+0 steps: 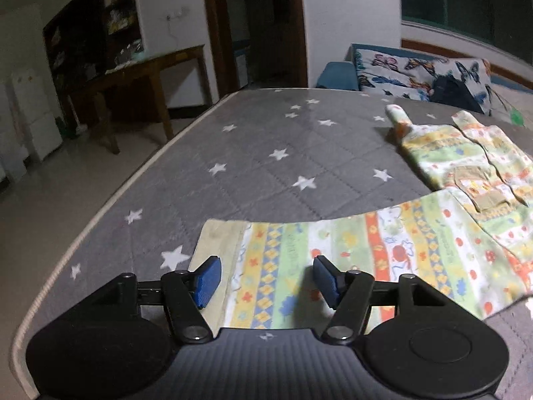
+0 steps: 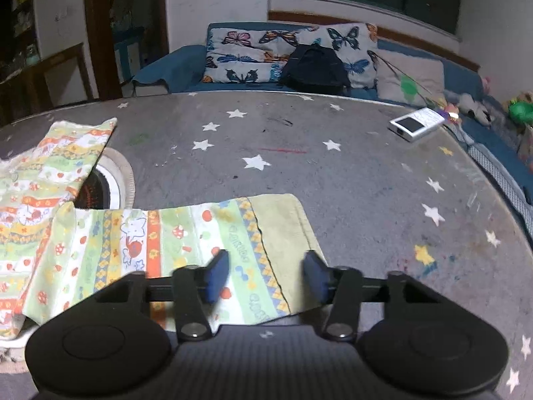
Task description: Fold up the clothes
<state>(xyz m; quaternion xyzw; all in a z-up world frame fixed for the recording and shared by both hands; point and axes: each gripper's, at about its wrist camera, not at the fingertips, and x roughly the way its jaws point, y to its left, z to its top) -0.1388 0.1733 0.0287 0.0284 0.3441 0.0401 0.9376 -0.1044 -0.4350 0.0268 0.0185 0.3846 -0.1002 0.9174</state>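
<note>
On the grey starred mat (image 1: 266, 153) lies the patterned garment (image 1: 449, 206), its sleeves stretched sideways. Each cuff lies just ahead between open jaws: left gripper (image 1: 265, 278) over the left cuff (image 1: 223, 250), right gripper (image 2: 266, 275) over the right cuff (image 2: 283, 233); neither grips yet.

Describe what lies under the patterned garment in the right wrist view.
The patterned garment rests on the grey star-print cover. A round opening with a pale rim shows at its edge; how far that runs beneath is hidden.
</note>
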